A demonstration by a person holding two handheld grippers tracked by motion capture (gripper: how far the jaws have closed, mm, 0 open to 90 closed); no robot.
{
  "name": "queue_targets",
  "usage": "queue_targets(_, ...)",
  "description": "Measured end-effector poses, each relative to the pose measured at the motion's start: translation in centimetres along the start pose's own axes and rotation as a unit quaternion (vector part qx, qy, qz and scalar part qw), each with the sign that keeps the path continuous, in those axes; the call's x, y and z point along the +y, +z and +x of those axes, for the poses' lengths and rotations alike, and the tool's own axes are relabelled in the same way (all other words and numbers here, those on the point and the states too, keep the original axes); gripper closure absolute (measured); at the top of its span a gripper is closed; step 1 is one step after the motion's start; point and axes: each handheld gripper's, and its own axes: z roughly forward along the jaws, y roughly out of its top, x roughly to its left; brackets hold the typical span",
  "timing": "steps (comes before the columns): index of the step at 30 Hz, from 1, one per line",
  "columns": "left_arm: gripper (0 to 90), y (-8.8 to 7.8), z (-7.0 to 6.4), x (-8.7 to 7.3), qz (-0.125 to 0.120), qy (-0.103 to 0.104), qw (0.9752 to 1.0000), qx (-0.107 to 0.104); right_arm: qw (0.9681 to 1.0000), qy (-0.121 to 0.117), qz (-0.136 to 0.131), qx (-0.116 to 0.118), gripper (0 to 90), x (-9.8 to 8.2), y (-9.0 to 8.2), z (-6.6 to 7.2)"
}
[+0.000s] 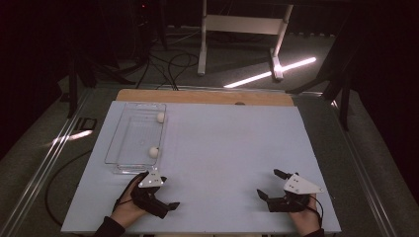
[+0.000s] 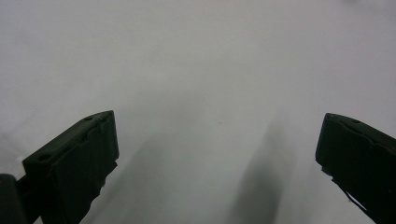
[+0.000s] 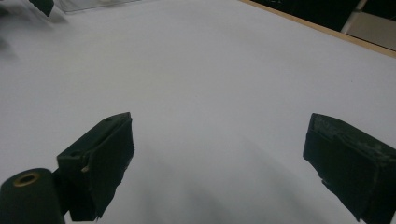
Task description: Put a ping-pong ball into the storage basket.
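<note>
Here, in the high view, the person's left hand [image 1: 129,205] held the left black two-jaw gripper [image 1: 164,191] near the front edge of the pale grey table mat [image 1: 222,148], at approx. 7 o'clock of the mat. Its jaws stood wide apart w/ nothing between them; one tip pointed toward the middle of the mat and the other was close to the near short wall of the clear rectangular plastic tray [image 1: 136,136]. In the left gripper view the left gripper [image 2: 217,140] showed both black jaws far from each other over bare mat [image 2: 201,60], w/ soft shadows under them.

The right hand [image 1: 307,217] held the right black two-jaw gripper [image 1: 272,183] at approx. 5 o'clock of the mat, also wide open and empty, its grey three-cornered plate on top. In the right gripper view the right gripper [image 3: 219,140] had its jaws spread over the mat [image 3: 210,70]; a corner of the tray [image 3: 93,3] was at 11 o'clock of that picture, well apart.

The tray lay at approx. 10 o'clock of the mat, long side going away from the person. Inside it were two small white round balls: the far ball [image 1: 160,117] near the far right corner, the near ball [image 1: 153,152] by the right wall, closer to the person. Both balls were well apart from the right gripper; the near ball was near the left one but not touching.

A wooden board edge [image 1: 197,96] showed behind the mat at 12 o'clock.
</note>
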Motion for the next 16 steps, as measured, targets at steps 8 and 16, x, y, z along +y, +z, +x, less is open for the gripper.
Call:
queue_targets(8, 0.6, 0.20, -0.09, -0.09, 0.001, 0.004, 0.9999, 0.012, 1.0000, 0.000, 0.001, 0.000, 8.6, 0.00, 0.04, 0.03)
queue_targets(16, 0.6, 0.16, -0.07, -0.07, -0.003, 0.001, 1.0000, 0.007, 1.0000, 0.000, 0.004, 0.000, 8.6, -0.03, 0.07, 0.03)
